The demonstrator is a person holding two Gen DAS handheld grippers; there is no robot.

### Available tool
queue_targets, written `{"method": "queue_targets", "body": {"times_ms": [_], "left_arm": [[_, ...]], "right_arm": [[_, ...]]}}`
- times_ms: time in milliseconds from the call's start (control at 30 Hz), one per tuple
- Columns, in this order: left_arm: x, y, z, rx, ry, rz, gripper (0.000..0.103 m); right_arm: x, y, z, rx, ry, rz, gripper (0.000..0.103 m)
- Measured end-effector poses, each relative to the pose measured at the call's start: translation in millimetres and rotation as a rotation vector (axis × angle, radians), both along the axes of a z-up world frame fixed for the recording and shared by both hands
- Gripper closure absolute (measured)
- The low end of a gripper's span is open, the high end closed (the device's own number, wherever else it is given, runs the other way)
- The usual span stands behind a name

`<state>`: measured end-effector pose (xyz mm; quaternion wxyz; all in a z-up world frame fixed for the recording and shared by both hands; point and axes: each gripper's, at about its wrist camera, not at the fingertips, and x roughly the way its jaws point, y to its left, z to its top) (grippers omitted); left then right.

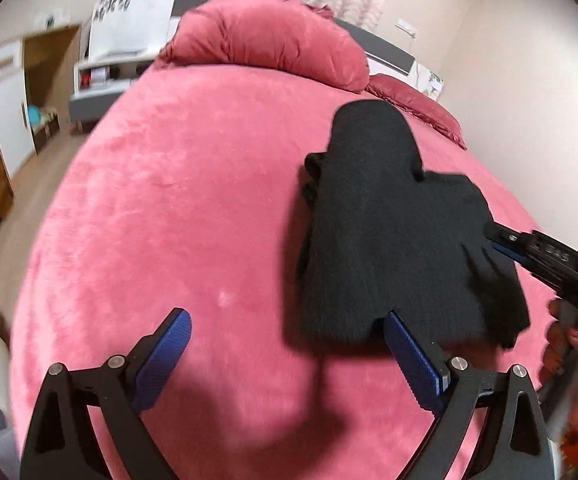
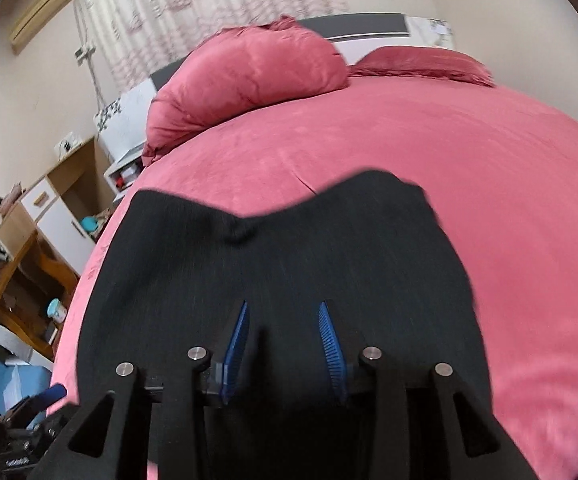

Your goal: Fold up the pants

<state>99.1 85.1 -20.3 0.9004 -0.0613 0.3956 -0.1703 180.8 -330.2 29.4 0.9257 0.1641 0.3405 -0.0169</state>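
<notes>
Now folded black pants [image 1: 393, 236] near bed's [image 1: 177, 208] right edge; left gripper [image 1: 285, 356] spread wide, holding nothing; right gripper [image 2: 285, 344] pads parted w/ fabric between, grasp unclear.

The left gripper [image 1: 285, 354] at the bottom of its frame has matte black arms with triangular cut-outs, round silver screws at the joints, and ribbed blue pads [image 1: 171, 350]. The right gripper [image 2: 283, 344] is built the same way. At the lower right edge of the left view, the person's hand [image 1: 569, 356] shows bare skin, with something orange just below it.
</notes>
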Motion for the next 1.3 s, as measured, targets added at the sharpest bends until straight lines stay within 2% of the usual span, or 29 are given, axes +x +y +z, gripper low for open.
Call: {"method": "queue_targets", "body": {"times_ms": [167,300,400,600,700,967,1300], "left_arm": [[-34.1,-11.6,-16.7,0.122,-0.014,0.011,0.005],[-50.0,-25.0,-27.7,0.194,-0.041,0.022,0.004],[-64.1,-29.0,-31.9,0.266,-0.056,0.016,0.002],[-73.7,-39.2,-41.2,0.336,-0.043,0.037,0.000],[-79.6,-43.4,-42.3,0.342,-0.037,0.019,0.000],[-90.4,-54.2,-44.7,0.388,-0.029,0.011,0.000],[-92.2,-55.7,-42.3,0.368,-0.009,0.001,0.000]], "right_arm": [[-67.3,14.0,-11.7,-0.007,-0.020,-0.064,0.057],[-105.3,30.1,-25.7,-0.026,-0.018,-0.098,0.053],[-120.2,38.1,-34.6,-0.044,-0.002,-0.127,0.052],[-133.7,44.2,-44.9,-0.046,0.021,-0.157,0.047],[-143.0,51.4,-51.4,-0.032,0.035,-0.144,0.045],[-151.0,72.9,-56.7,-0.093,0.035,-0.078,0.045],[-153.8,68.4,-64.1,-0.066,0.049,-0.087,0.044]]}}
